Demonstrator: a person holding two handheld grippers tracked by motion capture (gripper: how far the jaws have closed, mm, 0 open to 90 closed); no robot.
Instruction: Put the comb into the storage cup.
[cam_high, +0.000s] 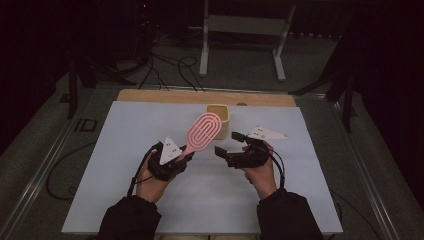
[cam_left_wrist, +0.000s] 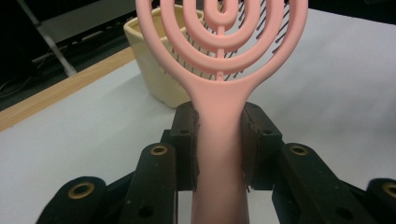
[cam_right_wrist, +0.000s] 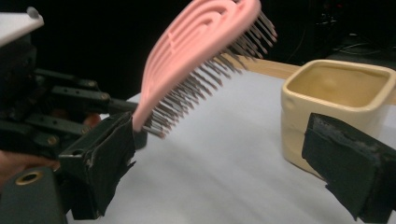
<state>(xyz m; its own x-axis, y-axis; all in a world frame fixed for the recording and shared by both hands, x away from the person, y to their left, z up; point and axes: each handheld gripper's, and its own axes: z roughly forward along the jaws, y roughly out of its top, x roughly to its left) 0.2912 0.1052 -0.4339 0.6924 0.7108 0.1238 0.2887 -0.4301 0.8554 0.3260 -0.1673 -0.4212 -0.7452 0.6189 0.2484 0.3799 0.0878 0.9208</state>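
Gripping the handle of a pink plastic hairbrush with an oval, ring-patterned vented head (cam_high: 202, 132), the left gripper (cam_high: 181, 158) had both pads pressed flat against the handle's sides, as seen in the left gripper view (cam_left_wrist: 218, 140). The brush was lifted clear of the white table sheet (cam_high: 150, 125), its head angled up and away from the person toward the far side of the table. Dark bristles (cam_right_wrist: 201, 93) pointed downward and toward the right gripper's side. In the high view the head partly overlapped a cream square ceramic cup (cam_high: 220, 116), which stood upright near the far edge of the sheet, just before a wooden strip (cam_high: 150, 95). Whether brush and cup touched could not be told from above; in the right gripper view a clear gap showed between bristles and cup (cam_right_wrist: 341, 102).

The right gripper (cam_high: 229, 143) hovered beside the brush with jaws spread wide and nothing between them. Its pads (cam_right_wrist: 100, 158) stood apart from brush and cup. Both hands (cam_high: 150, 182) entered from the near edge in dark sleeves.
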